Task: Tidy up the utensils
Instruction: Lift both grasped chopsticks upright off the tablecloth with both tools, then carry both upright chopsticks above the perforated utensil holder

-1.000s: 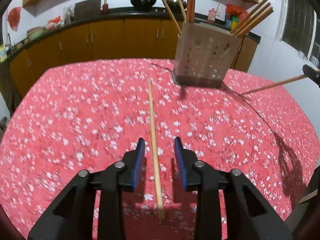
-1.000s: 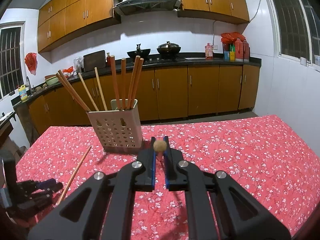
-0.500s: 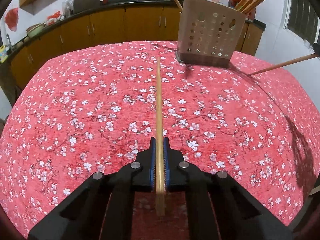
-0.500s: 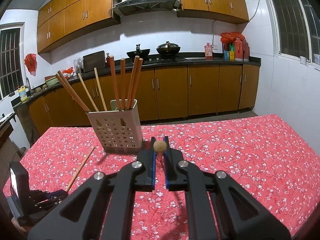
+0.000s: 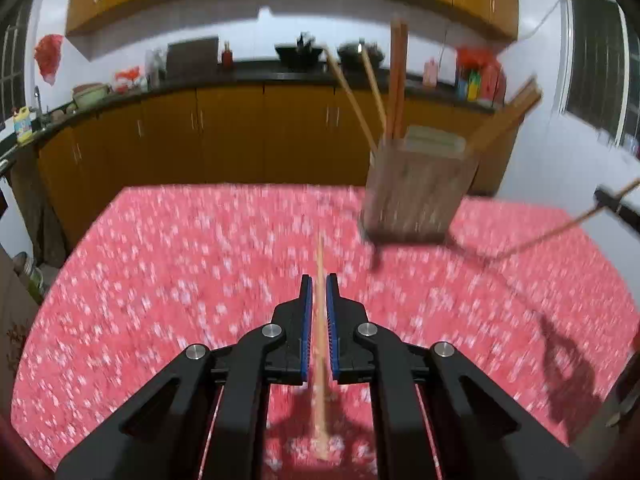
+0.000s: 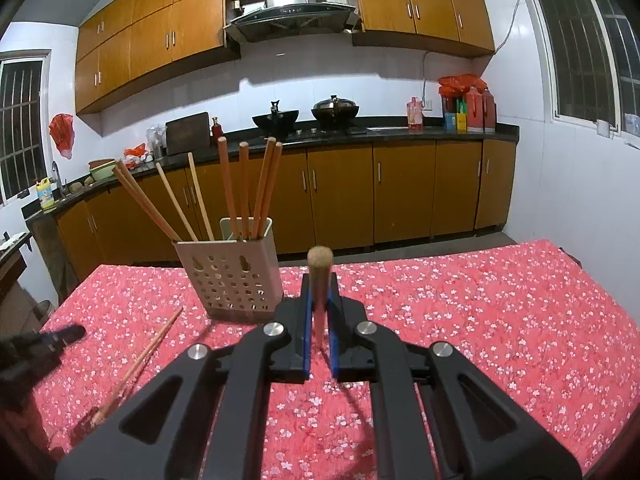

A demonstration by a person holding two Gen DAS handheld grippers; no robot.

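Chopsticks fill both our grippers: the left gripper (image 5: 319, 280) is clamped on a pale wooden chopstick (image 5: 320, 320), apparently clear of the red floral tablecloth (image 5: 160, 280); the right gripper (image 6: 319, 280) pinches a reddish round-ended chopstick (image 6: 319, 268). At eleven o'clock stands the perforated beige plastic holder (image 6: 228, 276), bristling with chopsticks.

Right gripper (image 6: 319, 294) clamped on a chopstick (image 6: 319, 266), end-on. Perforated holder (image 6: 230, 276) with chopsticks stands on bench (image 6: 480, 320); left gripper (image 6: 60, 336) grips another.
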